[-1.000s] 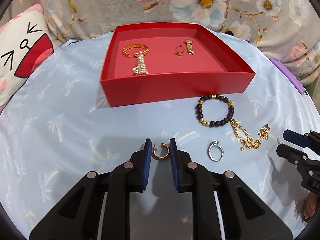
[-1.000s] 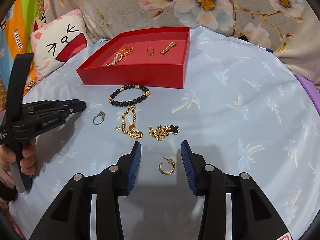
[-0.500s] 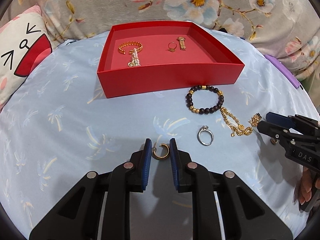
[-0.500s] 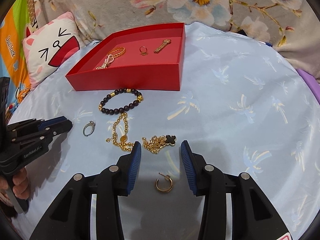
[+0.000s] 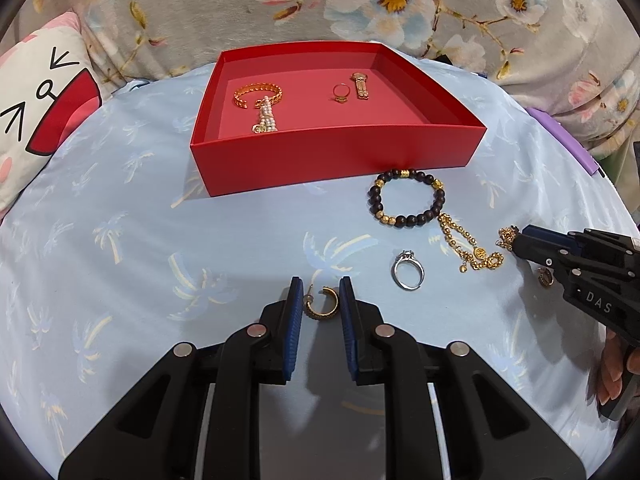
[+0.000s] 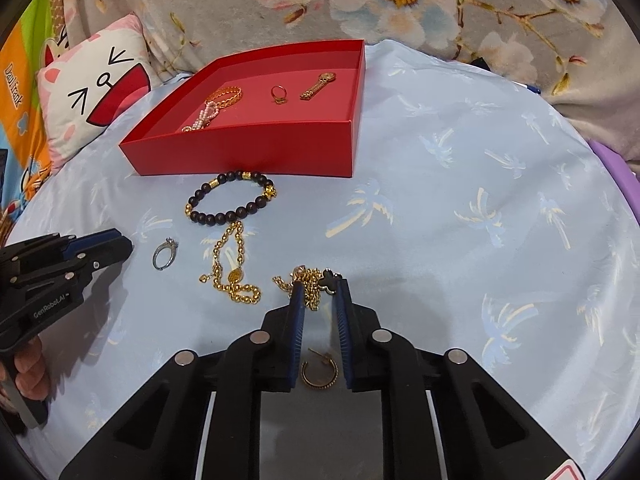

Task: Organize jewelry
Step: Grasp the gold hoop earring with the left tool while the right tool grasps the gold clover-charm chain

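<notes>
My left gripper is shut on a gold hoop earring, held just above the blue cloth. My right gripper has its jaws closing on a gold chain with a black clover, and the pads touch it on both sides. A second hoop earring lies on the cloth beneath the right gripper. The red box at the back holds a gold bracelet, a pearl piece, a ring and a small gold watch.
In front of the box lie a dark bead bracelet, a gold bead chain and a silver ring. A cat cushion sits at the left. A floral blanket runs behind the box. Hands grip both handles.
My right gripper moved forward from over the loose earring to the clover chain, and its jaws narrowed around it. The left gripper kept hold of its earring.
</notes>
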A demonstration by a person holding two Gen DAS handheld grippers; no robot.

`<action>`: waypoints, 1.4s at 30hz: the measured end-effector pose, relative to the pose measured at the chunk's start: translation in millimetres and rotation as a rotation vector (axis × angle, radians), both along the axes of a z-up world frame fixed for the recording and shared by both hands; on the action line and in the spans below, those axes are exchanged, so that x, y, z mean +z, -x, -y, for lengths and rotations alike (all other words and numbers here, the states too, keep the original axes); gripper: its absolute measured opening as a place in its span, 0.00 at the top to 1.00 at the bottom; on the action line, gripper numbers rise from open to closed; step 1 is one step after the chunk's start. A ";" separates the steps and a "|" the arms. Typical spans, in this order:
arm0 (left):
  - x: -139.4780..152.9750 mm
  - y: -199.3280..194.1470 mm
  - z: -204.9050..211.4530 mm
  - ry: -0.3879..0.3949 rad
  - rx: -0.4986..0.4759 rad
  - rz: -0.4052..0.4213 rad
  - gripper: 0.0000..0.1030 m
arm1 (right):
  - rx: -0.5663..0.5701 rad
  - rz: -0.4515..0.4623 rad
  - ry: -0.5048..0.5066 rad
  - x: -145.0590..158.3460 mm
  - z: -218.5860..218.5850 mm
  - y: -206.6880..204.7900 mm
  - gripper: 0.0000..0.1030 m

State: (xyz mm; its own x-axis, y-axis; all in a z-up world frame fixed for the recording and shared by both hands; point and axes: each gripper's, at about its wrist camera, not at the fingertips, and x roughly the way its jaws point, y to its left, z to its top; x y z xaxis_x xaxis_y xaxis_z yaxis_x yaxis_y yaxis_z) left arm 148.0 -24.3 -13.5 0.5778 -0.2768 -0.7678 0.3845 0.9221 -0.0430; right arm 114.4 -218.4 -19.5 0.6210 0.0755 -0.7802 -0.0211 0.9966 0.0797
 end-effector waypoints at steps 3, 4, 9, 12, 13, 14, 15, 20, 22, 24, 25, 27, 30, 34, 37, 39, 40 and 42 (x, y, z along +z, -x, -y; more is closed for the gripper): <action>-0.2 -0.6 0.3 0.002 -0.001 -0.001 0.82 | -0.010 0.002 0.002 0.1 2.3 4.0 0.88; -0.2 -0.5 0.4 0.003 -0.001 -0.001 0.82 | -0.015 0.002 0.002 0.3 2.8 5.1 0.88; 0.0 -0.4 0.4 0.002 -0.001 -0.001 0.82 | 0.020 -0.008 -0.050 0.8 -4.2 7.6 0.87; 0.0 -0.3 0.3 0.002 -0.001 -0.001 0.82 | 0.024 -0.003 -0.022 -0.2 -10.8 4.2 0.87; 0.0 -0.3 0.4 0.001 -0.001 -0.001 0.82 | 0.022 -0.002 -0.020 -0.2 -11.3 2.4 0.87; 0.1 -0.3 0.5 0.001 -0.001 -0.001 0.82 | 0.019 -0.001 -0.022 -0.2 -10.8 0.6 0.87; 0.1 -0.3 0.4 0.001 -0.001 -0.001 0.82 | 0.014 0.000 -0.025 -0.3 -9.7 -1.6 0.87; 0.3 -0.3 0.7 0.001 -0.001 -0.001 0.82 | 0.000 -0.001 -0.032 -0.9 -8.0 -10.6 0.88; 0.2 -0.3 0.7 0.001 -0.001 -0.001 0.82 | -0.001 -0.001 -0.036 -0.9 -7.6 -13.9 0.91; 0.2 -0.3 0.7 0.002 -0.001 -0.001 0.82 | -0.006 -0.003 -0.045 -0.8 -5.7 -14.7 0.96; 0.2 -0.3 0.7 0.005 -0.001 -0.002 0.82 | -0.007 -0.003 -0.053 -0.5 -3.9 -14.6 0.98; 0.2 -0.3 0.5 0.006 -0.001 -0.002 0.83 | -0.013 0.013 -0.066 3.9 -0.6 -12.3 1.00; 1.5 0.0 -1.0 0.012 0.000 0.004 0.83 | -0.012 0.047 -0.079 16.4 2.6 -7.6 1.00; 11.5 2.9 -2.2 0.022 0.001 0.028 0.83 | -0.006 0.087 -0.107 35.7 7.9 -1.9 1.00; 26.2 5.9 -5.7 0.040 0.003 0.062 0.83 | -0.002 0.120 -0.125 51.6 13.0 3.1 1.00; 35.5 6.9 -7.6 0.050 0.003 0.080 0.83 | -0.003 0.146 -0.129 62.9 16.3 6.6 1.00; 41.9 7.2 -8.5 0.055 0.005 0.091 0.83 | 0.000 0.153 -0.137 67.8 18.1 7.6 1.00; 54.4 7.4 -11.4 0.073 0.006 0.114 0.83 | 0.008 0.156 -0.154 74.1 20.1 8.1 1.00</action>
